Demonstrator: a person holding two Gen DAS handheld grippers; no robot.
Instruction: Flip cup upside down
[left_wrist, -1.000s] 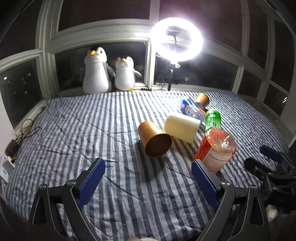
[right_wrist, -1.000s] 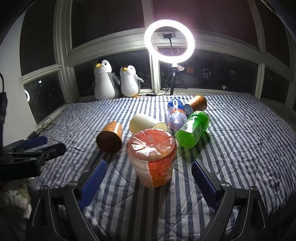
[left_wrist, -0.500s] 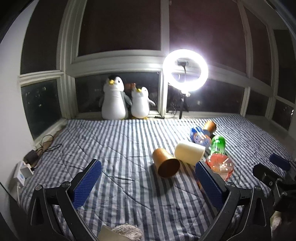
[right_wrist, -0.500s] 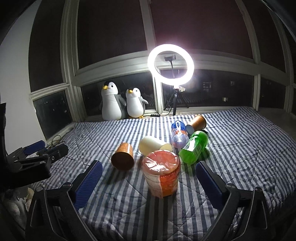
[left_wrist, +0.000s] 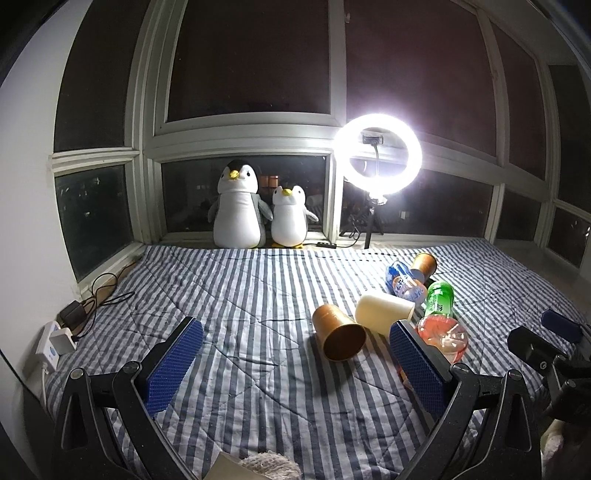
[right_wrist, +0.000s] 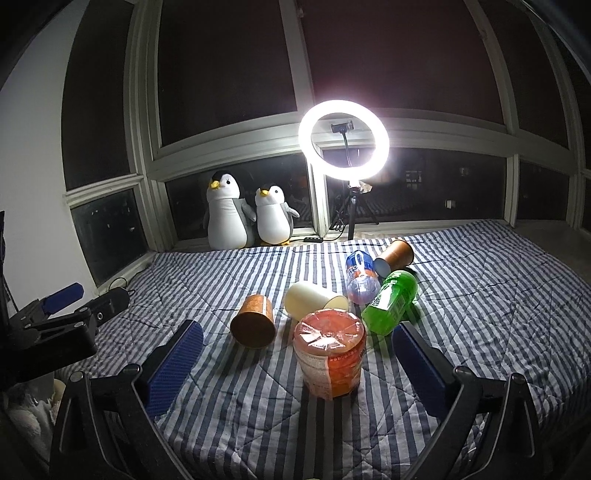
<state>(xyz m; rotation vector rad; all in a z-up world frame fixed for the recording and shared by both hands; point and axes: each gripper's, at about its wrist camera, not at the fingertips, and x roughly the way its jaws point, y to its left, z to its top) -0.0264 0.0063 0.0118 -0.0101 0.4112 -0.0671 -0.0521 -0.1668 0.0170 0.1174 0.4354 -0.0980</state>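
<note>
A copper-brown cup lies on its side on the striped blanket, mouth toward me. Touching its right side is a cream cup, also on its side. Farther back lies a second brown cup. My left gripper is open; its jaws have just been opening, with nothing between them, short of the near brown cup. My right gripper is open too, its jaws just opened wider. An orange bottle sits ahead of its fingers, untouched.
A green bottle and a clear blue-labelled bottle lie beside the cups. Two plush penguins and a lit ring light stand on the window ledge. A power strip with cables lies at the blanket's left edge.
Both grippers have pulled back and risen, so the cups and bottles look smaller and farther off and more window shows. Both pairs of fingers stand wider apart. Nothing on the blanket moved.
</note>
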